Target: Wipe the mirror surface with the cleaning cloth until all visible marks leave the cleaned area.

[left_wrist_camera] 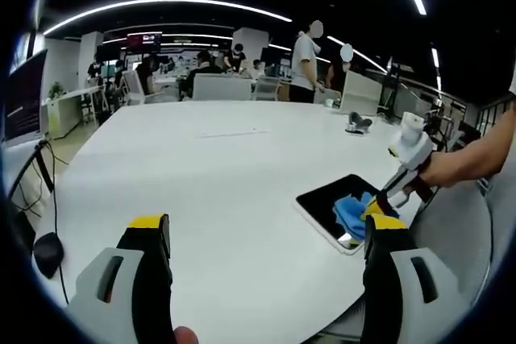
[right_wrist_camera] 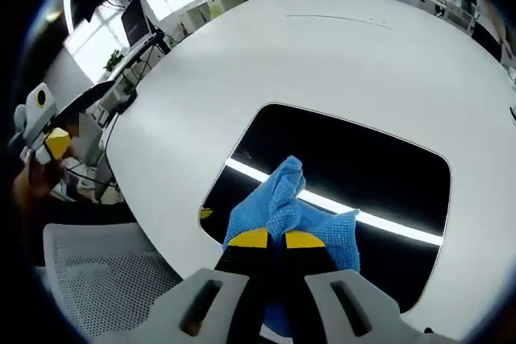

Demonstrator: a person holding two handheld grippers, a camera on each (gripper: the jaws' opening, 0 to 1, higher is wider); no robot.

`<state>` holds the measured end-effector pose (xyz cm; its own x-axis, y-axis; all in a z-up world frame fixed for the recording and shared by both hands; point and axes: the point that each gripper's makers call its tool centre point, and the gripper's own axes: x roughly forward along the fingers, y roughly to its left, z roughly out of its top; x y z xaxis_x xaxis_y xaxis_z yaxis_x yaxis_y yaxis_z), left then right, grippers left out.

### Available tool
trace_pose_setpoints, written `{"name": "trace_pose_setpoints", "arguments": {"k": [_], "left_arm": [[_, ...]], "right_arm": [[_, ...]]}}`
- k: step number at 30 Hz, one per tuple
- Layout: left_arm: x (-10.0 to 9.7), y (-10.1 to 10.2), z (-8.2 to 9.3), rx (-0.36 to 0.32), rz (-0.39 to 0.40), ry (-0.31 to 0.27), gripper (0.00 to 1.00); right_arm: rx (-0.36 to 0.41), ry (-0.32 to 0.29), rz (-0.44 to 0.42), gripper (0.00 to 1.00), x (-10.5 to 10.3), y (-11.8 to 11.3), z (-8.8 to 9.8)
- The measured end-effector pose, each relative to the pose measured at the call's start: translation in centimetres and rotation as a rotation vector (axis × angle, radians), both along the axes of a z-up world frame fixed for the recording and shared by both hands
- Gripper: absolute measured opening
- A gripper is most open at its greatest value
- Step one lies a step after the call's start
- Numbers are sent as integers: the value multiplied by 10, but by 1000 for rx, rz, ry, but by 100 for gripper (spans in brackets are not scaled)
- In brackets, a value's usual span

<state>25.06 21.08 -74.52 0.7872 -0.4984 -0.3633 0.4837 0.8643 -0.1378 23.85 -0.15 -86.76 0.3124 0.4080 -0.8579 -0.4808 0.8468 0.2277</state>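
Note:
A dark rectangular mirror (right_wrist_camera: 347, 163) with a white frame lies flat on the white table and reflects a bright ceiling light strip. My right gripper (right_wrist_camera: 276, 239) is shut on a blue cleaning cloth (right_wrist_camera: 282, 203), which rests bunched on the mirror's near part. In the left gripper view the mirror (left_wrist_camera: 326, 199) lies at the right edge of the table with the blue cloth (left_wrist_camera: 351, 211) on it, and the right gripper (left_wrist_camera: 383, 203) comes down onto the cloth from the right, held by a person's hand. My left gripper (left_wrist_camera: 270, 239) hovers open above the bare table, left of the mirror.
The big white round table (left_wrist_camera: 210, 159) stretches ahead, with a small dark object (left_wrist_camera: 357, 124) near its far right. A mesh chair (right_wrist_camera: 105, 271) stands at the table's edge. People and desks fill the office behind. Cables hang at the left.

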Motion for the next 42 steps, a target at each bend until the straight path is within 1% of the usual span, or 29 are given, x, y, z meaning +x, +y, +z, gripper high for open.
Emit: {"name": "trace_pose_setpoints", "arguments": {"k": [6, 10, 12, 16, 20, 26, 28, 30, 37, 42], "left_arm": [[2, -3, 0, -4, -6, -1, 99], [1, -7, -3, 7, -24, 5, 99], [2, -7, -4, 20, -27, 5, 99], [3, -9, -6, 17, -33, 4, 99], [3, -10, -5, 10, -35, 1, 99], [2, -8, -6, 11, -31, 2, 99], [2, -8, -6, 7, -27, 0, 99], [2, -8, -6, 6, -26, 0, 99], [0, -10, -6, 7, -29, 0, 99], [-4, -11, -11, 10, -33, 13, 99]], "right_arm": [[-1, 1, 23, 0, 0, 14, 0], [4, 4, 39, 0, 0, 26, 0], [3, 0, 53, 0, -2, 32, 0], [-8, -2, 94, 0, -6, 46, 1], [-7, 0, 114, 0, -8, 56, 0], [-3, 5, 121, 0, -7, 58, 0], [7, 15, 120, 0, -9, 60, 0], [-4, 6, 139, 0, -10, 62, 0], [-4, 8, 143, 0, -9, 62, 0], [2, 13, 139, 0, -10, 61, 0]]}}
